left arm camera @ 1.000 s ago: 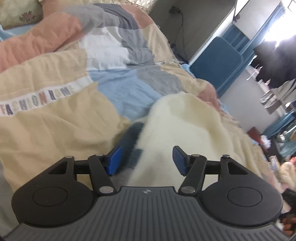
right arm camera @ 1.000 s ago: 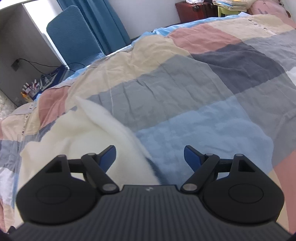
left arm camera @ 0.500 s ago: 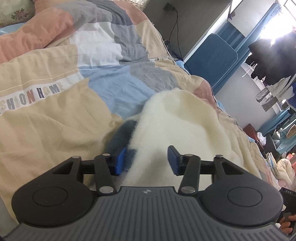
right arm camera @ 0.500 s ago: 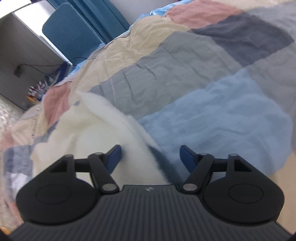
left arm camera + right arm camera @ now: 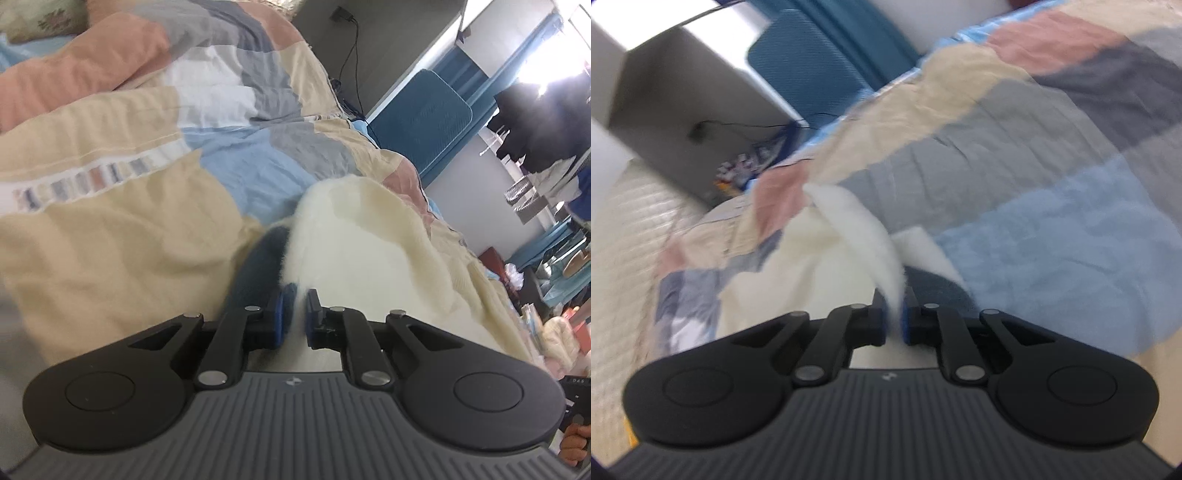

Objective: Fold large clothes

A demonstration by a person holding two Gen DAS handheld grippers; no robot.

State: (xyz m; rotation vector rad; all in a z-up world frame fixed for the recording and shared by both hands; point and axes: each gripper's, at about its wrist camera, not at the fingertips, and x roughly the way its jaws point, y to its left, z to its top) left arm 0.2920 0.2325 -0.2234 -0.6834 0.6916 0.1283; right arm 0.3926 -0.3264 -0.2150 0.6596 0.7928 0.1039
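Observation:
A fluffy cream-white garment (image 5: 362, 243) with a dark blue trim (image 5: 258, 262) lies on a patchwork duvet (image 5: 129, 229). My left gripper (image 5: 295, 310) is shut on the near edge of this garment, where white fleece meets the dark trim. In the right wrist view the same white garment (image 5: 812, 273) spreads to the left, and my right gripper (image 5: 894, 314) is shut on a raised fold of its edge. A dark blue part (image 5: 938, 288) shows just right of that fold.
The patchwork duvet (image 5: 1034, 184) covers the whole bed. A blue chair (image 5: 424, 114) and a grey desk panel (image 5: 683, 110) stand beyond the bed's far side. A person's fingers (image 5: 574, 445) show at the lower right of the left wrist view.
Both grippers went from wide open to shut on the white garment's edge. The right gripper's view swung, and the pinched fold now stands up from the duvet.

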